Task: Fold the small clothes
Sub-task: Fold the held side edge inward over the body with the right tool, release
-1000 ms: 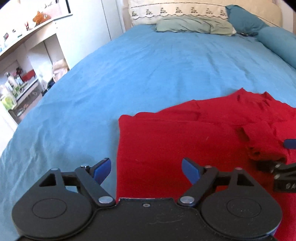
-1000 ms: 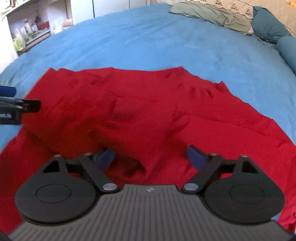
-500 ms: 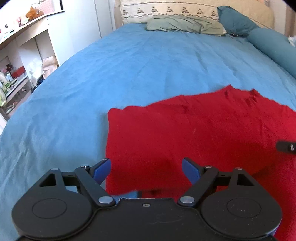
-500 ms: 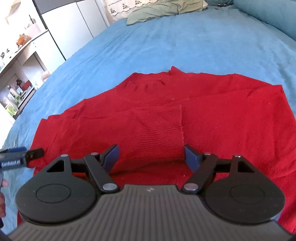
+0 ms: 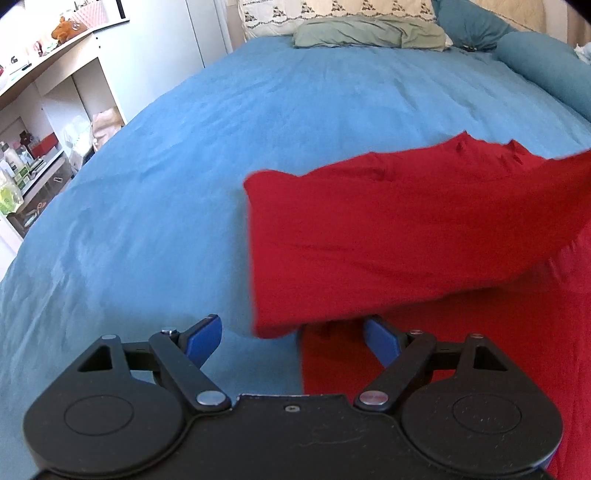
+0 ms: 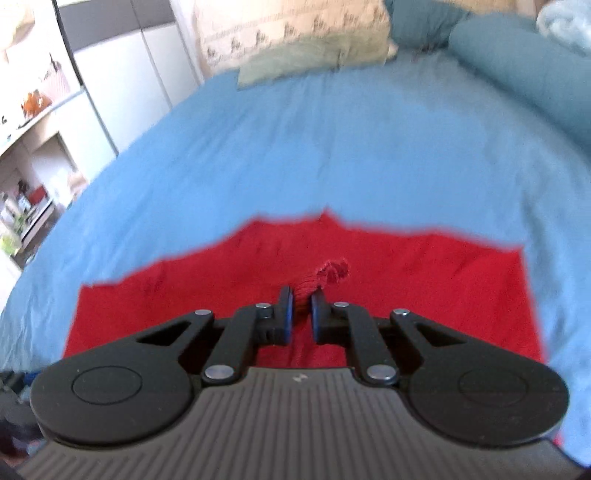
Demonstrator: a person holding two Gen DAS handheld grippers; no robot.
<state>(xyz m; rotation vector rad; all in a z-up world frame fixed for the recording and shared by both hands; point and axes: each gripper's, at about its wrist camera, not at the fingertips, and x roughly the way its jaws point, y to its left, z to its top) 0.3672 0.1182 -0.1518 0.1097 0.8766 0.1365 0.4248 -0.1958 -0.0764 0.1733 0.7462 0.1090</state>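
A red knit garment [image 5: 406, 229] lies on the blue bed; it also shows in the right wrist view [image 6: 424, 280]. In the left wrist view one layer of it is raised off the bed and hangs over the lower layer. My left gripper [image 5: 291, 338] is open, with the garment's near left edge between its blue pads [image 5: 201, 338], not pinched. My right gripper [image 6: 302, 308] is shut on a bunched piece of the red garment [image 6: 330, 273] that sticks out past the fingertips, held above the rest of the cloth. The view is blurred.
The blue bedspread [image 5: 258, 122] stretches ahead. A green pillow [image 5: 369, 35], a patterned cream pillow [image 5: 332, 13] and teal cushions [image 5: 546, 62] lie at the head. White shelves with small items [image 5: 33, 147] stand past the bed's left edge.
My right gripper has shut on a bunch of the red garment and lifted it. The lifted layer now hangs over the rest. My left gripper stayed open at the near left edge.
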